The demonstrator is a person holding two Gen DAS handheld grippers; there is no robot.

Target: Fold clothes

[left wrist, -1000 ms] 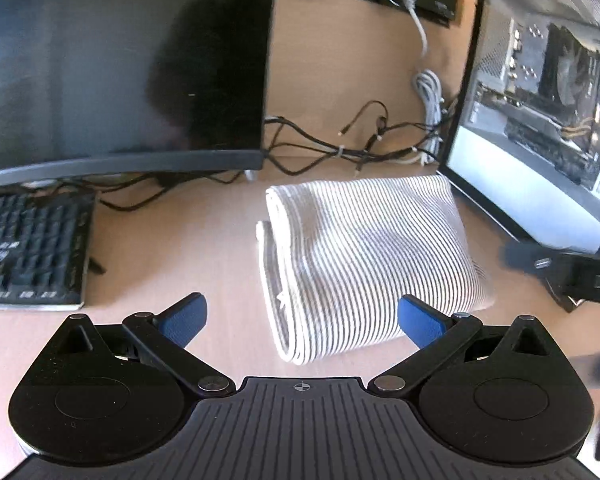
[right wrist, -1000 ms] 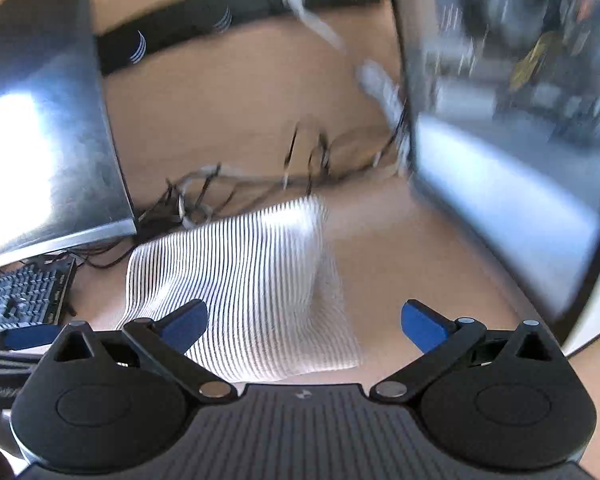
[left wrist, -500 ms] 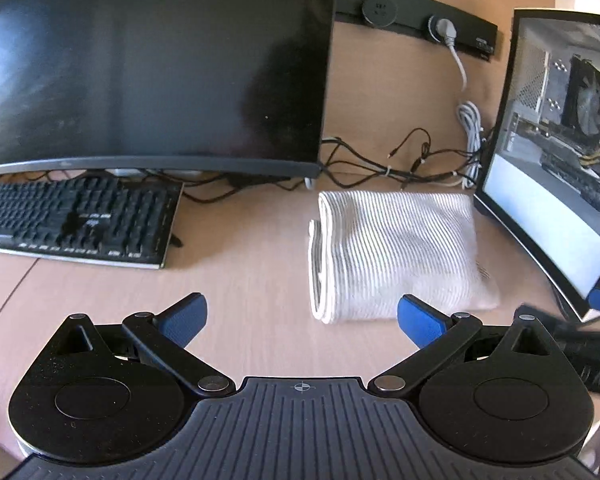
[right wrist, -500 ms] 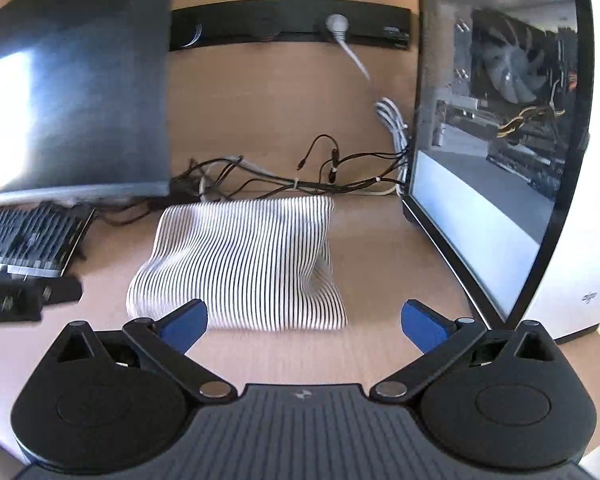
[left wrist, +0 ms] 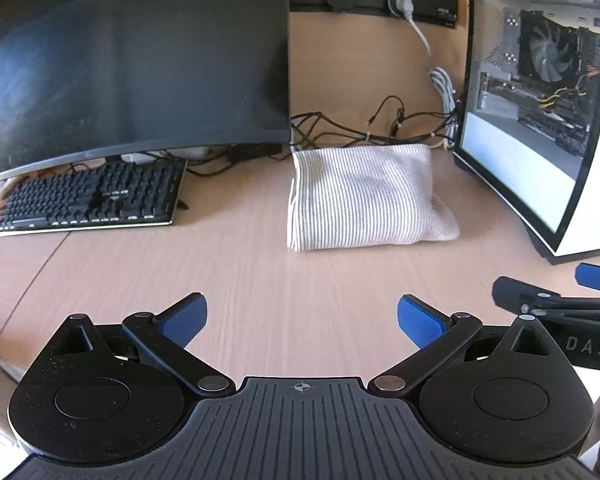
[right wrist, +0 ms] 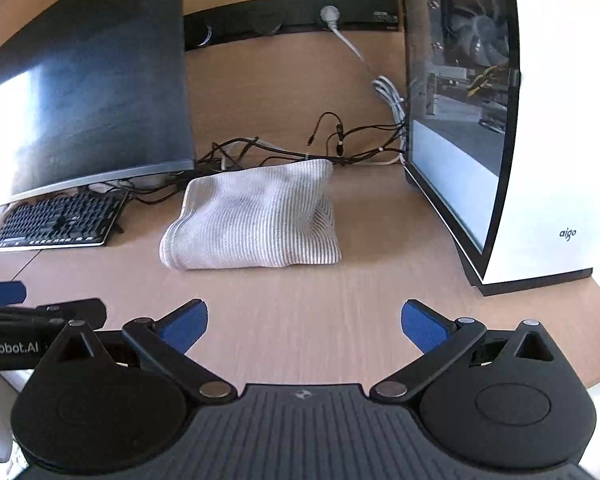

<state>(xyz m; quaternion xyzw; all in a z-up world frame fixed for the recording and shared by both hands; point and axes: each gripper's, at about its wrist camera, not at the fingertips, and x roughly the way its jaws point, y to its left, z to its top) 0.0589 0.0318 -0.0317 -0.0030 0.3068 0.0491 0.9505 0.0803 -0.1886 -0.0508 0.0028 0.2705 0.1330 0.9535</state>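
Note:
A grey-and-white striped garment (left wrist: 364, 200) lies folded into a compact rectangle on the wooden desk (left wrist: 260, 280), between the monitor and the computer case; in the right wrist view the same garment (right wrist: 256, 220) sits ahead and slightly left. My left gripper (left wrist: 302, 320) is open and empty, well back from the cloth over bare desk. My right gripper (right wrist: 304, 322) is open and empty too, also short of the cloth. The right gripper's blue fingers (left wrist: 596, 276) show at the left view's right edge. The left gripper's finger (right wrist: 2, 292) shows at the right view's left edge.
A curved black monitor (left wrist: 132, 68) and black keyboard (left wrist: 88, 204) stand at the left. A white glass-sided computer case (right wrist: 500, 140) stands at the right. Tangled cables (left wrist: 380, 128) lie behind the garment, below a wall socket strip (left wrist: 380, 0). The desk's rounded front edge (left wrist: 16, 320) curves at left.
Both grippers have pulled back from the folded garment, which now lies farther away. Both stay open and empty. The garment has not moved.

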